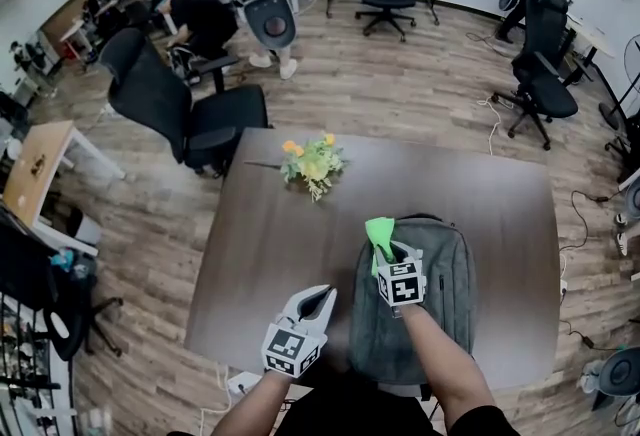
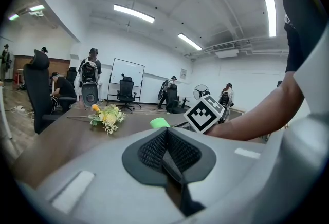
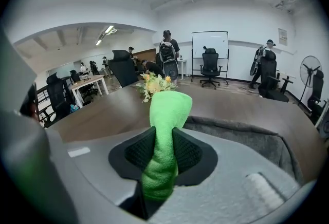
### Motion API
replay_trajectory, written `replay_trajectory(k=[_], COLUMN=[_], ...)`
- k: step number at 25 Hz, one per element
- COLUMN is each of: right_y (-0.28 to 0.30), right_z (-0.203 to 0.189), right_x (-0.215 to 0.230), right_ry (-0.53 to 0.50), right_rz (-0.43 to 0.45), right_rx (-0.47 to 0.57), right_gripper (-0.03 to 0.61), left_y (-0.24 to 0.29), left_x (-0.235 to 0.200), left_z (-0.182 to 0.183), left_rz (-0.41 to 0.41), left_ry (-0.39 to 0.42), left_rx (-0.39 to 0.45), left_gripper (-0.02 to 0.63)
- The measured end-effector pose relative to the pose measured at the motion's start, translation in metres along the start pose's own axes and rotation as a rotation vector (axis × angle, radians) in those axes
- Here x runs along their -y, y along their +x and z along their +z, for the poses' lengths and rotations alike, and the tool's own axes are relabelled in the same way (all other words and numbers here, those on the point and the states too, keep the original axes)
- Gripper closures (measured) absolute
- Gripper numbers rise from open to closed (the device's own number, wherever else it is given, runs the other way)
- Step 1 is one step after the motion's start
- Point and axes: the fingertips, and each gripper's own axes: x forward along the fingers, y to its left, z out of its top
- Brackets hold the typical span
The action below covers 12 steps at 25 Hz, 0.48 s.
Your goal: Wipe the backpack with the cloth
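A grey backpack [image 1: 437, 299] lies flat on the brown table [image 1: 260, 254], at its front right. My right gripper [image 1: 386, 247] hovers over the pack's upper left part, shut on a bright green cloth [image 1: 379, 231]. In the right gripper view the cloth [image 3: 165, 130] is pinched between the black pads and sticks up past them, with the backpack [image 3: 247, 138] just beyond. My left gripper [image 1: 320, 300] is near the table's front edge, left of the pack. Its pads meet with nothing between them [image 2: 167, 148]. The cloth [image 2: 159, 123] also shows in the left gripper view.
A small bunch of yellow and orange flowers [image 1: 312, 162] lies on the table's far side. Black office chairs [image 1: 175, 109] stand behind the table's left corner and around the room. People stand and sit at the back.
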Motion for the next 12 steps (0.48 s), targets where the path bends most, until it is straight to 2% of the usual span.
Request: replay_trajectory(k=[7, 12], right_y=[-0.001, -0.012], right_z=[-0.007, -0.01], right_x=[0.031, 0.06], right_ry=[-0.029, -0.079], right_rz=[-0.069, -0.147], right_rx=[-0.036, -0.063], right_gripper=[0.48, 0.48], left_y=[0.001, 0.009], left_x=[-0.006, 0.001], left_z=[-0.008, -0.01], left_rz=[0.031, 0.004], left_ry=[0.0, 0.005], left_rx=[-0.016, -0.032], left_gripper=[0.594, 0.594])
